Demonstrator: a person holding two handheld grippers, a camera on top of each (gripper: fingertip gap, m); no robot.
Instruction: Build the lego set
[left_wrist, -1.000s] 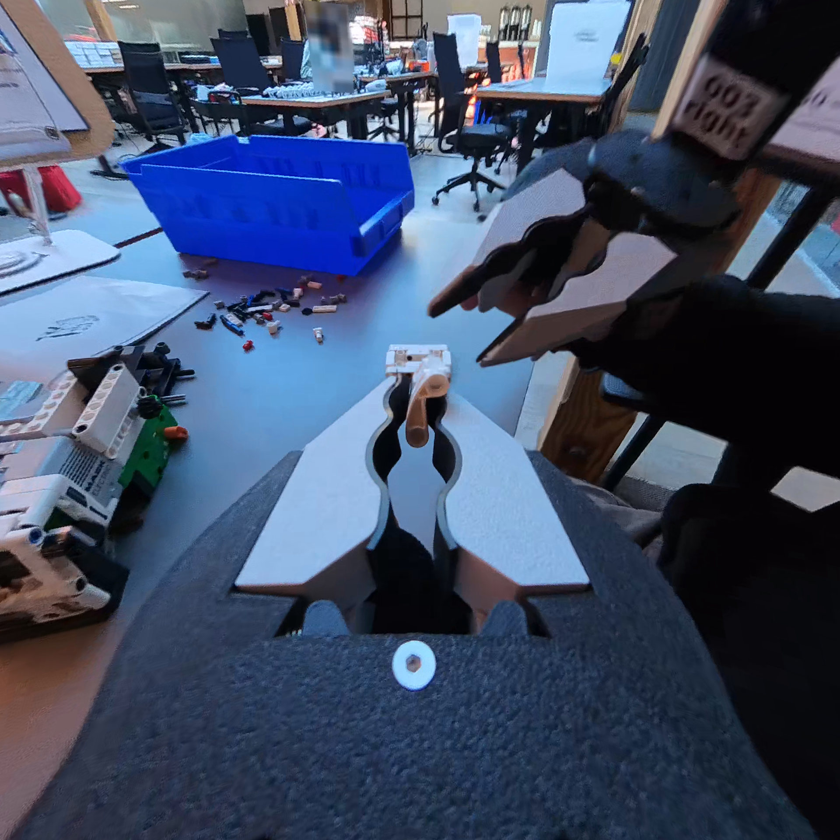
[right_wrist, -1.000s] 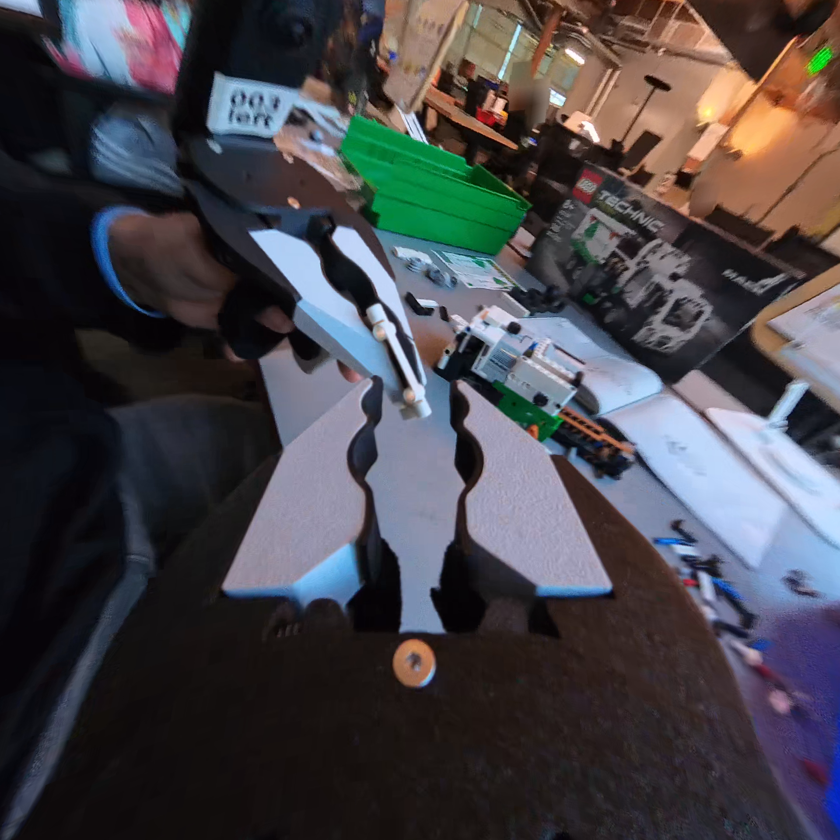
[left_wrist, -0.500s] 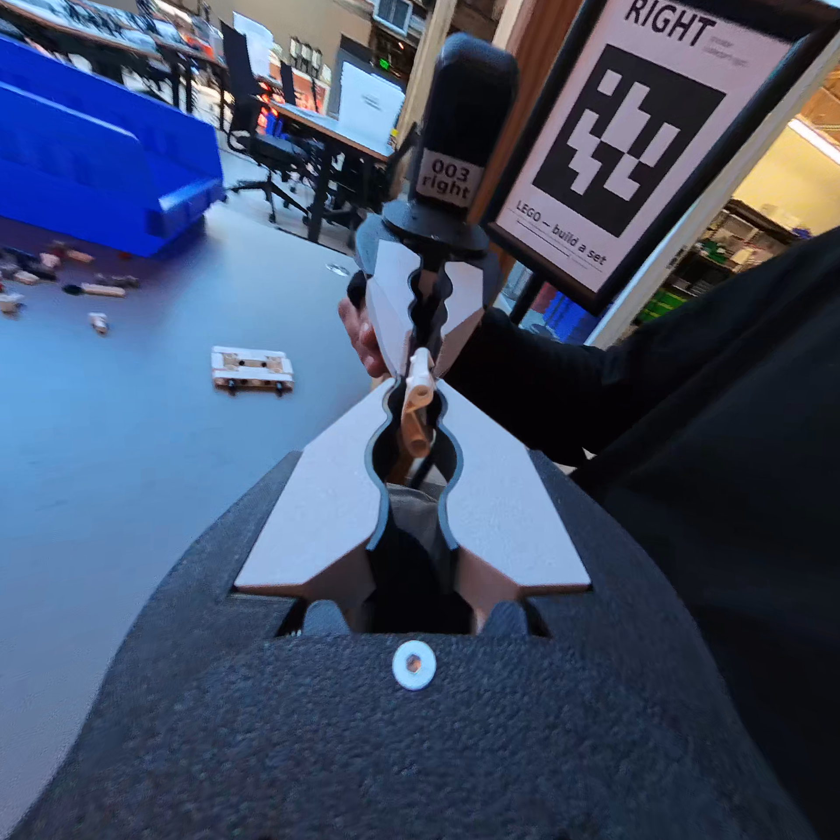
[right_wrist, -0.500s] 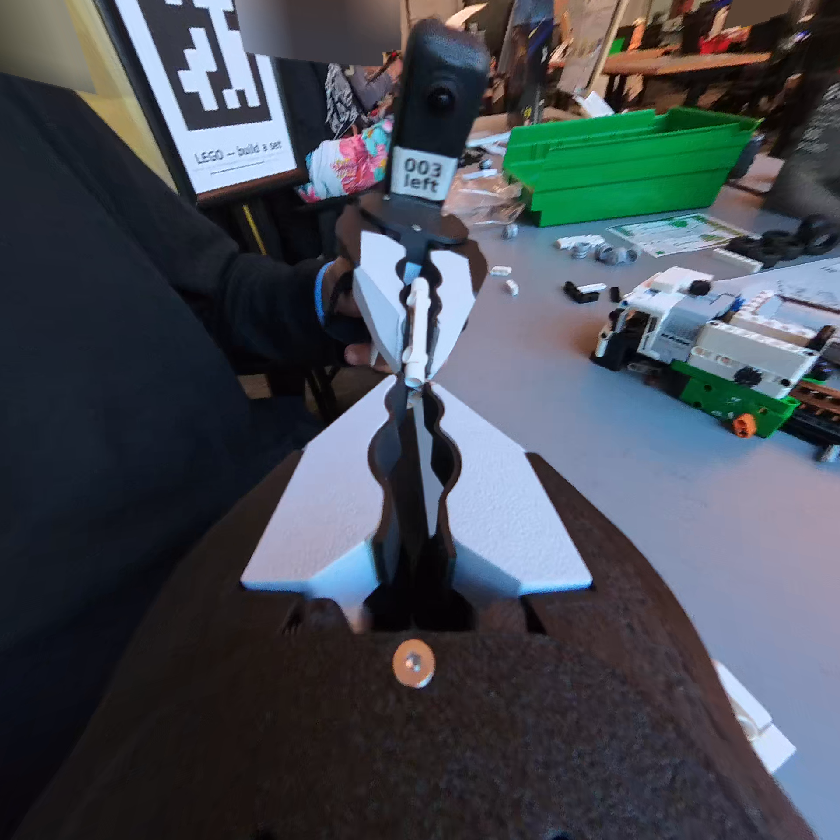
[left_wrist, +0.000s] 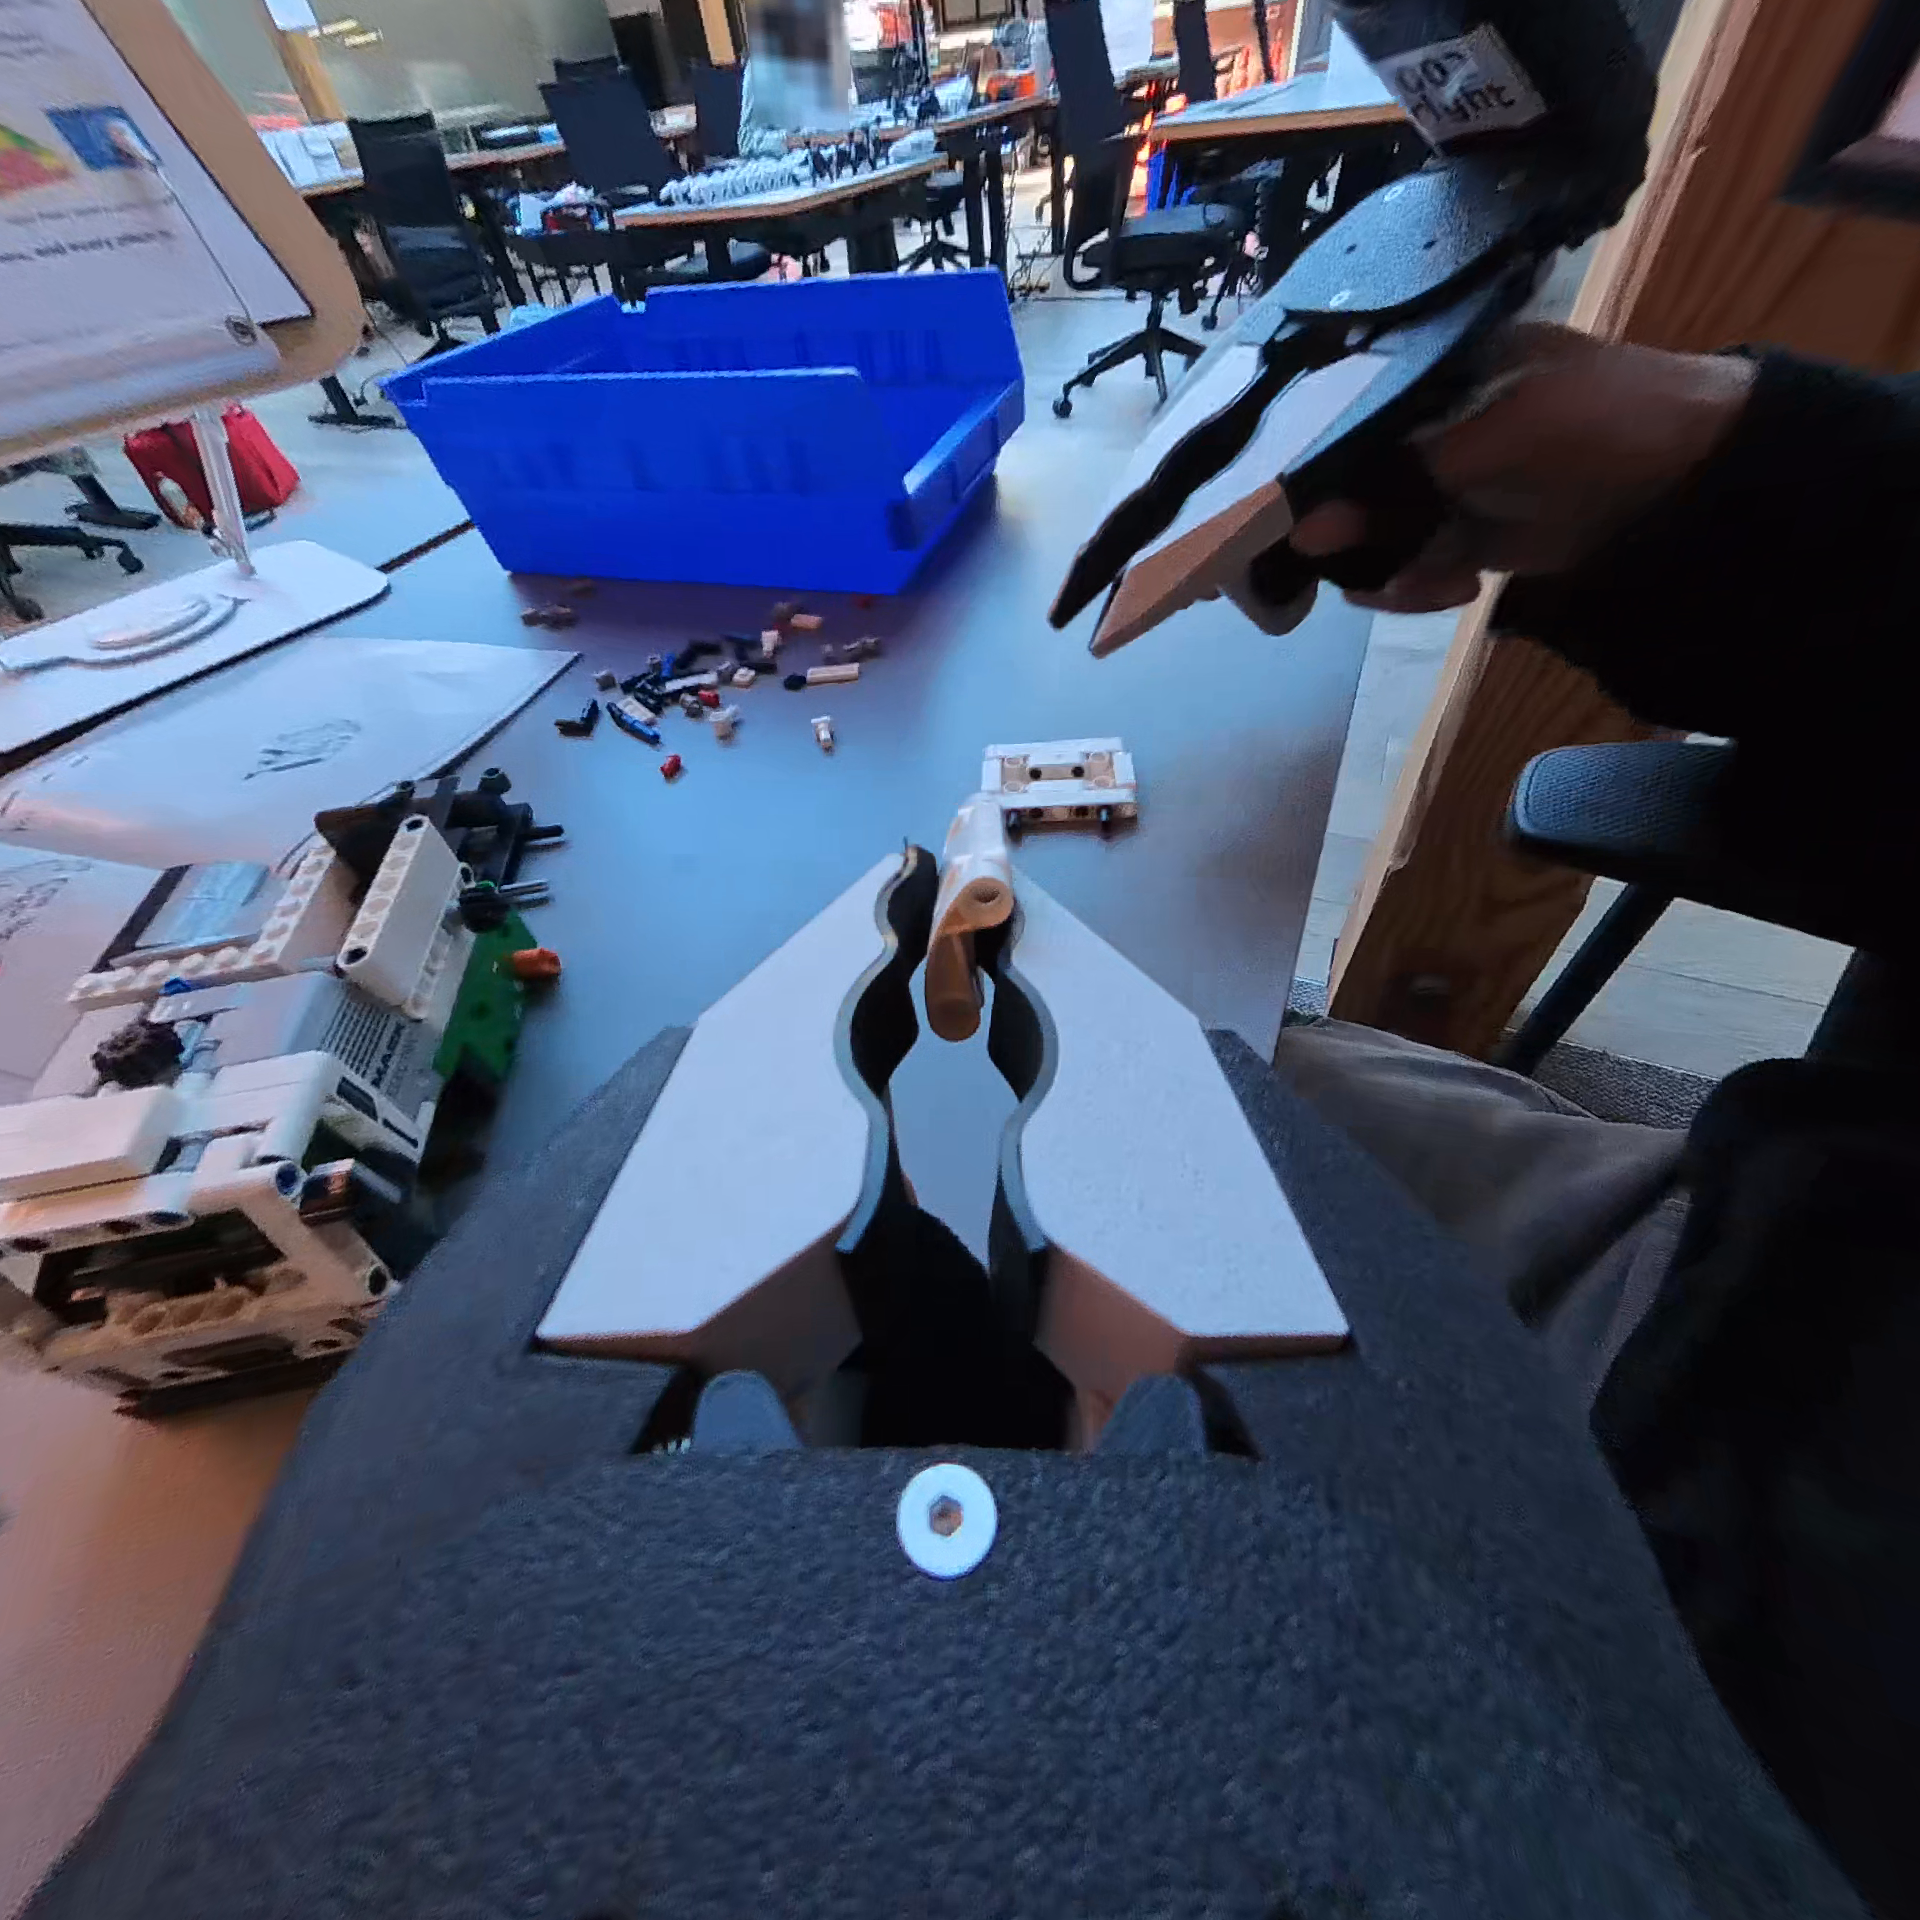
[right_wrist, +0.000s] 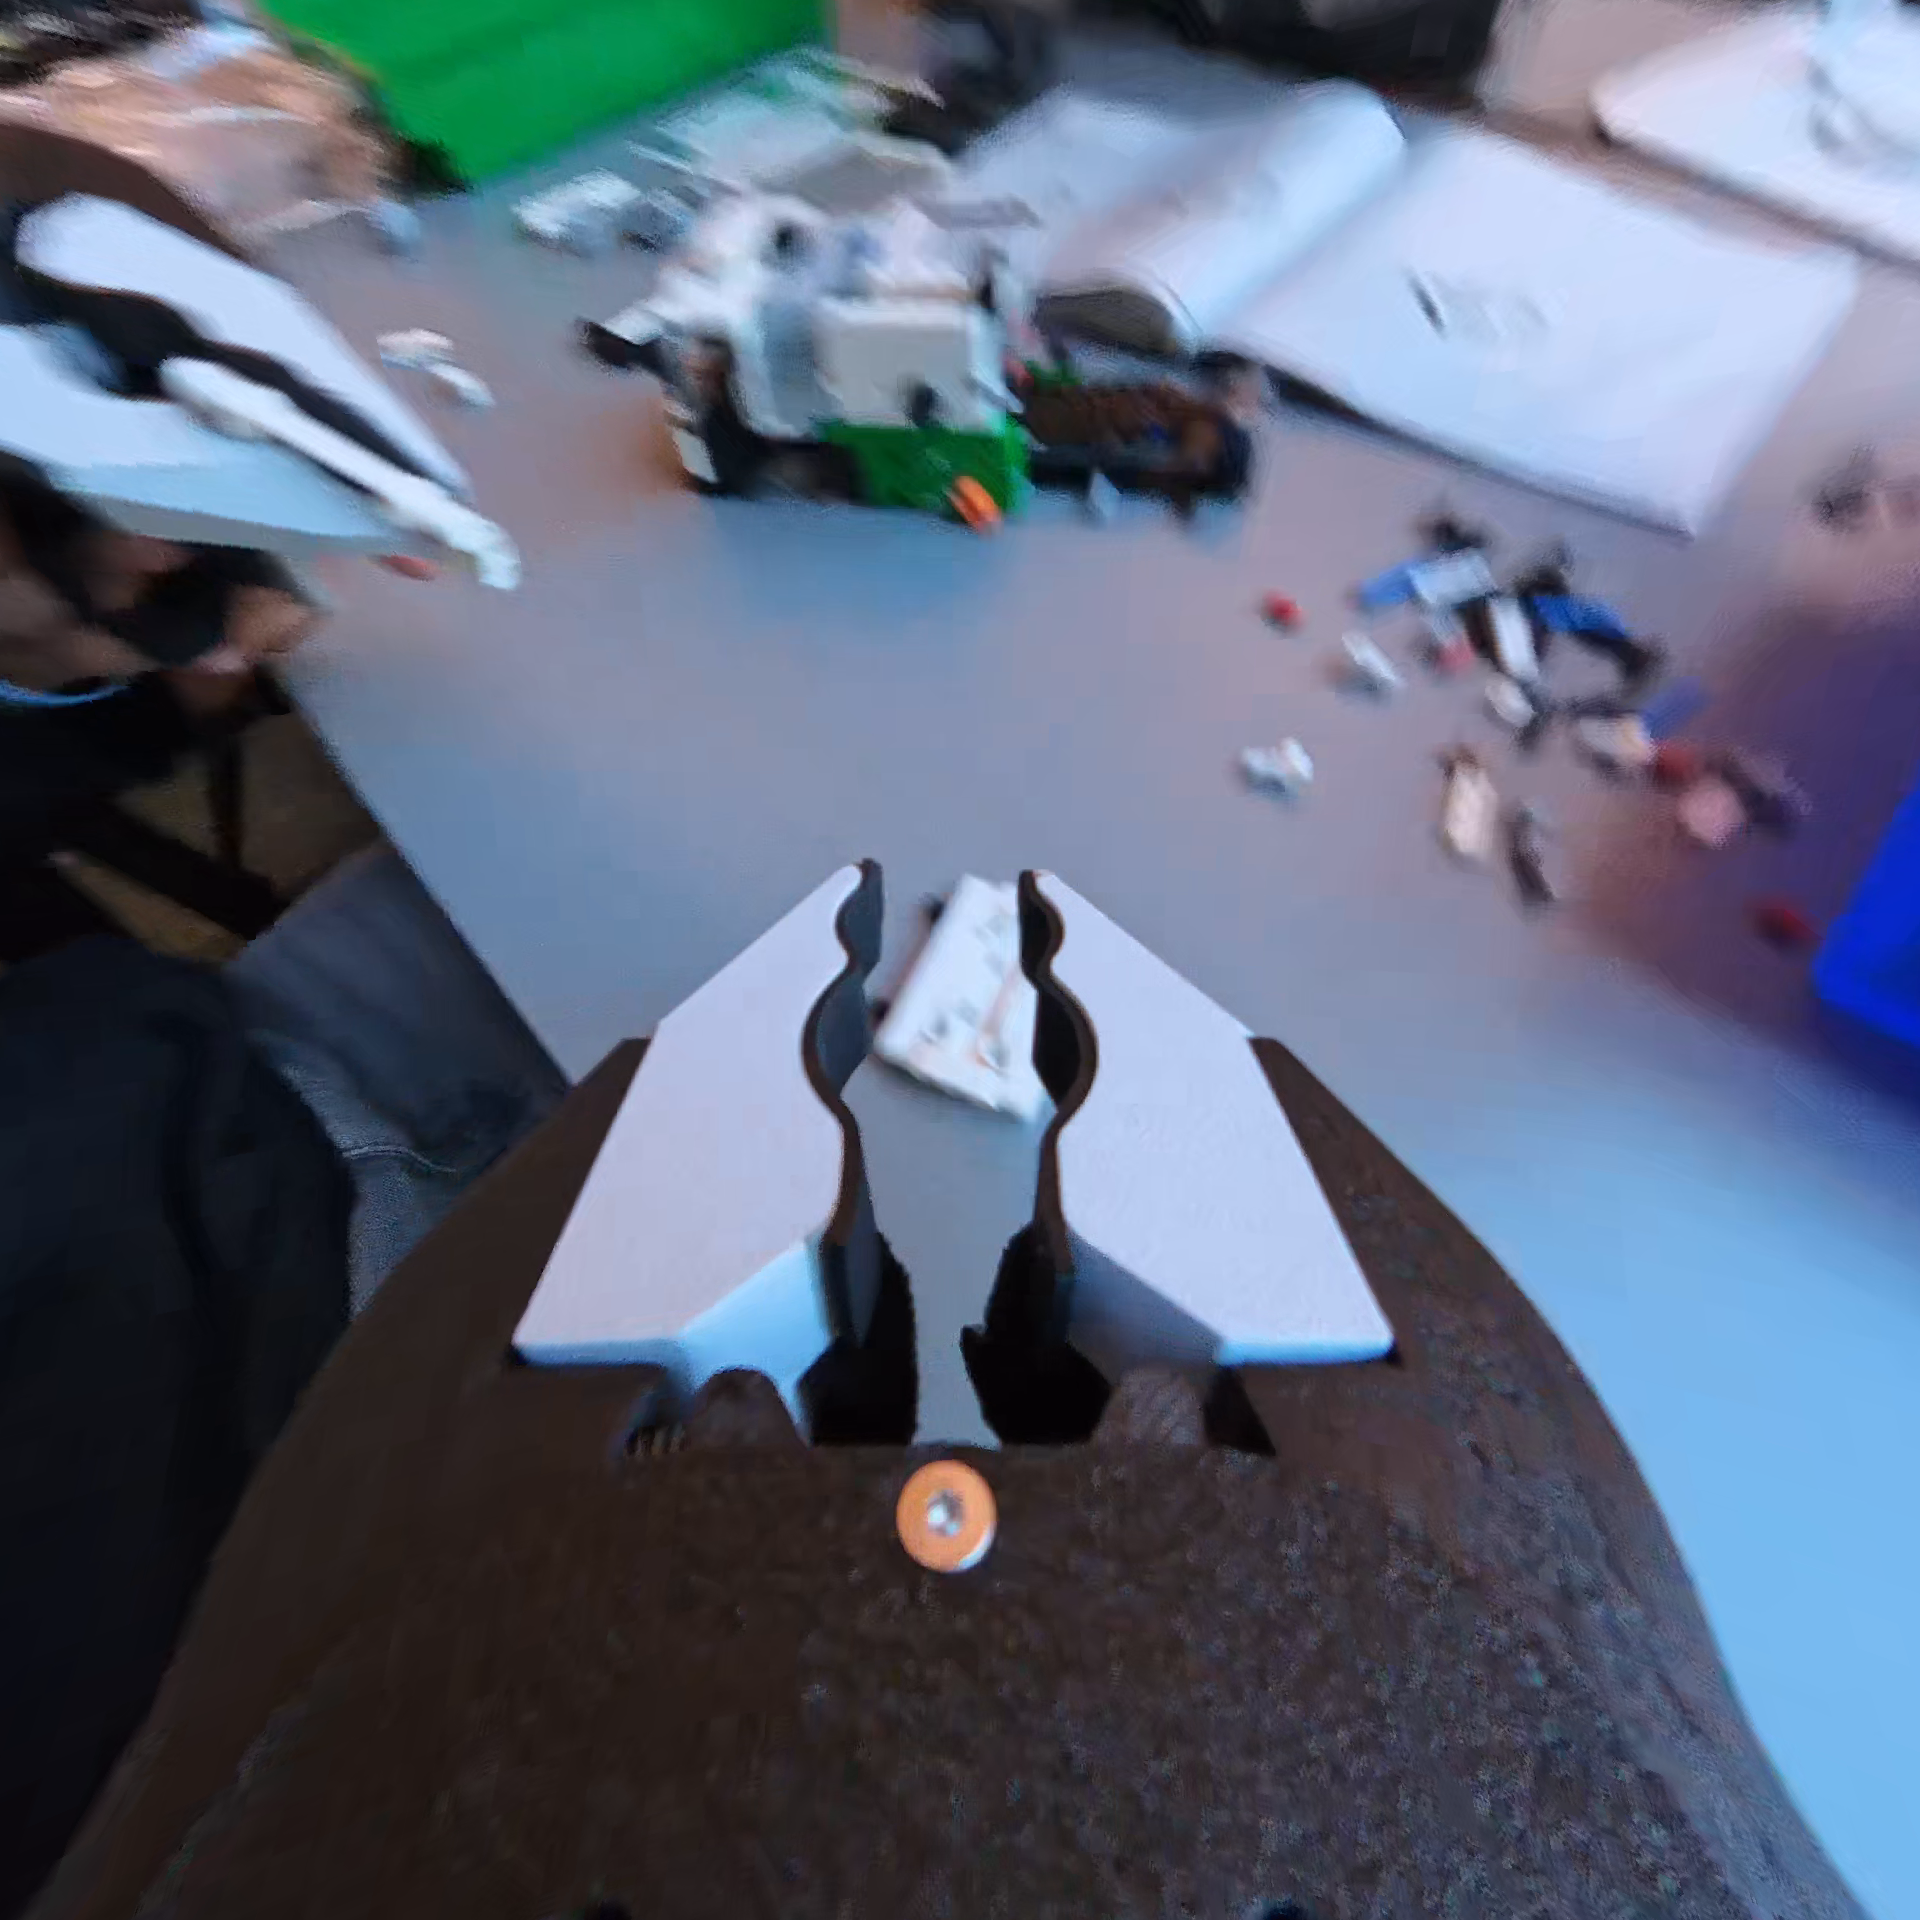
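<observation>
My left gripper (left_wrist: 956, 878) is shut on a long white and tan lego beam (left_wrist: 961, 940) and holds it above the grey table (left_wrist: 790, 831). A small white frame assembly (left_wrist: 1058, 774) lies on the table just beyond its tips. My right gripper (right_wrist: 951, 883) is open and empty, hovering over that frame (right_wrist: 966, 1013), which shows between its fingers. The right gripper (left_wrist: 1086, 629) also shows at upper right in the left wrist view. The left gripper (right_wrist: 436, 509) with the beam (right_wrist: 343, 457) shows at left in the blurred right wrist view.
A part-built white and green truck (left_wrist: 260, 1039) stands at the left. Several loose small pieces (left_wrist: 717, 686) lie in front of a blue bin (left_wrist: 727, 426). An open booklet (left_wrist: 281, 727) and a sign on a stand (left_wrist: 125, 208) are at far left. A green bin (right_wrist: 540, 73) is behind the truck. The table edge is at the right. Spacing between my two grippers at the tips: around 15 cm.
The two grippers faced each other tip to tip at the beam. Now they are apart: the right one has opened and swung down over the white frame, the left one has turned back toward the table.
</observation>
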